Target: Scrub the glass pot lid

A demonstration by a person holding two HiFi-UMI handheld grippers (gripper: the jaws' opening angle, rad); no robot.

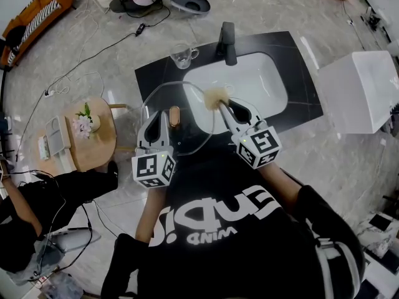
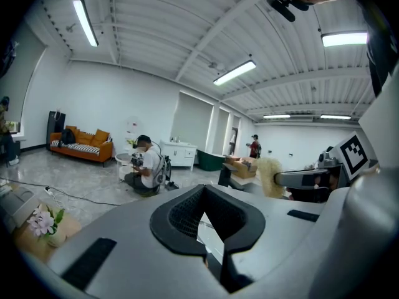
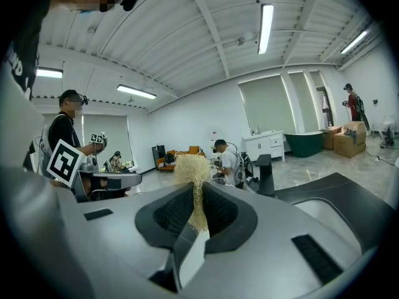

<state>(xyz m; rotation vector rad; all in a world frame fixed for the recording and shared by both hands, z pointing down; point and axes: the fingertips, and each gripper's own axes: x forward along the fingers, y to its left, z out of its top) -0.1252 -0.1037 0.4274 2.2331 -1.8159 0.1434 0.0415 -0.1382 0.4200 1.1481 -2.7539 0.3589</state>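
Ahead of both tools lies a black bench (image 1: 154,78) with a white sink (image 1: 265,86) sunk into it. A black faucet (image 1: 228,42) stands at the sink's far rim, and a glass mug (image 1: 182,55) sits beyond the left tool (image 1: 159,116), well apart from it. Off to that tool's left is a round wooden side table (image 1: 93,145) (flowers on top). The left tool's jaws are pressed together on the glass pot lid (image 1: 190,136), whose knob (image 1: 174,115) shows just right of them. The right tool (image 1: 224,109) pinches a pale fibrous scrub pad (image 1: 216,96), which sits at the lid's far right edge, over the sink's near rim.
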